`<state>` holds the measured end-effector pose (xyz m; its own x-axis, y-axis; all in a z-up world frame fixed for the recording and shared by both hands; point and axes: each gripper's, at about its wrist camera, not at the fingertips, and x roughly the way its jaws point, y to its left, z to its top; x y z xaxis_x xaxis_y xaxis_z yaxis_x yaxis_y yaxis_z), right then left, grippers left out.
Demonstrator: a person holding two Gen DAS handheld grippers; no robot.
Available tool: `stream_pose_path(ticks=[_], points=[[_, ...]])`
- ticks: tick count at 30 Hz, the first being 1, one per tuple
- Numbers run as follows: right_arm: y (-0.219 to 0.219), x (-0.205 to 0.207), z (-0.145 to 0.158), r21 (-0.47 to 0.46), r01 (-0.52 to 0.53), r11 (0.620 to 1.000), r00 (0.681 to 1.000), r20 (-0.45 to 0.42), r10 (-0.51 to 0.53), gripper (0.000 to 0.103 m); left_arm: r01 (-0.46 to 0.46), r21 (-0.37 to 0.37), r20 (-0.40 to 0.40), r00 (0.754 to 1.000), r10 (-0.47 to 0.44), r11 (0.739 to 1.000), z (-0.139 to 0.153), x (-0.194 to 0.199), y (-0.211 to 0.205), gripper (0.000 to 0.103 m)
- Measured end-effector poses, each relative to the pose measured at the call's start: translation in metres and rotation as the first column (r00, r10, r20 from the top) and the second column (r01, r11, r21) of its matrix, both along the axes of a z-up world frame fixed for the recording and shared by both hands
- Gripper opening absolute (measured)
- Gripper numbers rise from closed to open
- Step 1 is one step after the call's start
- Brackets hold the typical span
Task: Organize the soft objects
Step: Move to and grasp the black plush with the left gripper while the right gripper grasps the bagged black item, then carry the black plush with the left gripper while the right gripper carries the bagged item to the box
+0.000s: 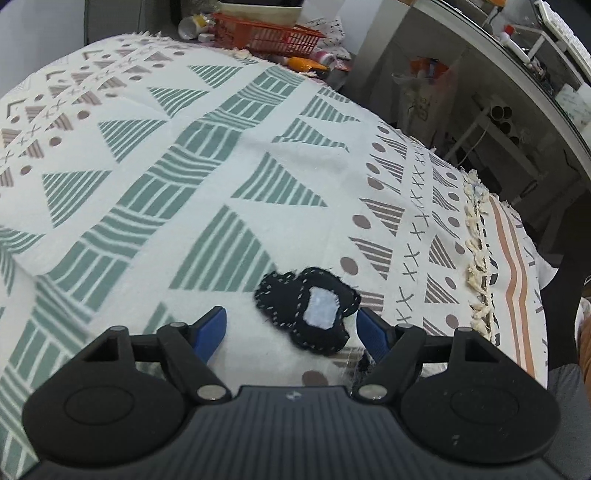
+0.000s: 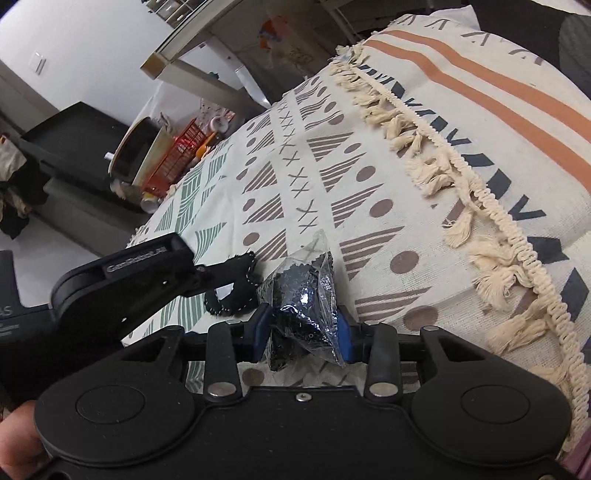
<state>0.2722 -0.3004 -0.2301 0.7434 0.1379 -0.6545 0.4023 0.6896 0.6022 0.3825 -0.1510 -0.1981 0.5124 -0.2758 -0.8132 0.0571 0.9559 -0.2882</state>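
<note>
**Felt Piece and Bagged Item on Patterned Cloth: Claw Positions**

The black felt piece, edged in white stitching with a pale patch at its centre, lies flat on the patterned cloth. In the left wrist view it sits between the blue pads of the left claw, closer to the right-hand pad. The left claw is spread wide and grips nothing; whether the nearer pad touches the felt edge cannot be determined.

The clear plastic bag holding dark contents sits just beside the felt piece in the right wrist view. The right claw is closed against the bag, with a blue pad pressed to each side of it. The bag's top corner stands up from the cloth.

The cloth carries green striped triangles, brown dots and crosses. A cream tassel fringe borders it, next to a second fabric with orange stripes.

At the far end of the cloth sits an orange basket among assorted clutter. A white shelving unit stands to one side.
</note>
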Motion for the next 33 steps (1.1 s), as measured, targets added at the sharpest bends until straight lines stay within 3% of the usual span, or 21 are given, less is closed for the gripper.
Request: stream_pose_path(ticks=[4,6,7,8,12,33], points=[[0.000,0.000,-0.001,0.003,0.007,1.000,1.000,0.004,-0.007,0.036,0.016,0.047,0.007,1.000,-0.017,0.999,-0.003,0.003,-0.013,0.076],[-0.001,-0.001,-0.001,0.010,0.010,1.000,1.000,0.004,-0.010,0.036,0.026,0.052,-0.002,1.000,-0.026,0.998,-0.005,0.003,-0.017,0.070],[-0.001,-0.001,-0.001,0.012,0.011,1.000,1.000,0.004,-0.011,0.036,0.023,0.061,-0.005,1.000,-0.023,0.998,-0.006,0.003,-0.017,0.060],[-0.001,-0.001,-0.001,0.012,0.012,1.000,1.000,0.005,-0.012,0.036,0.013,0.077,-0.003,1.000,-0.013,0.997,-0.005,0.001,-0.017,0.042],[0.000,-0.004,0.003,0.013,0.016,1.000,1.000,0.011,-0.016,0.035,0.002,0.003,-0.042,0.999,-0.002,1.000,0.001,-0.002,-0.006,0.025],[0.025,-0.033,0.064,-0.069,-0.084,0.994,0.988,0.122,0.092,0.035,-0.079,-0.059,0.079,0.993,0.084,0.995,0.089,-0.074,0.060,0.025]])
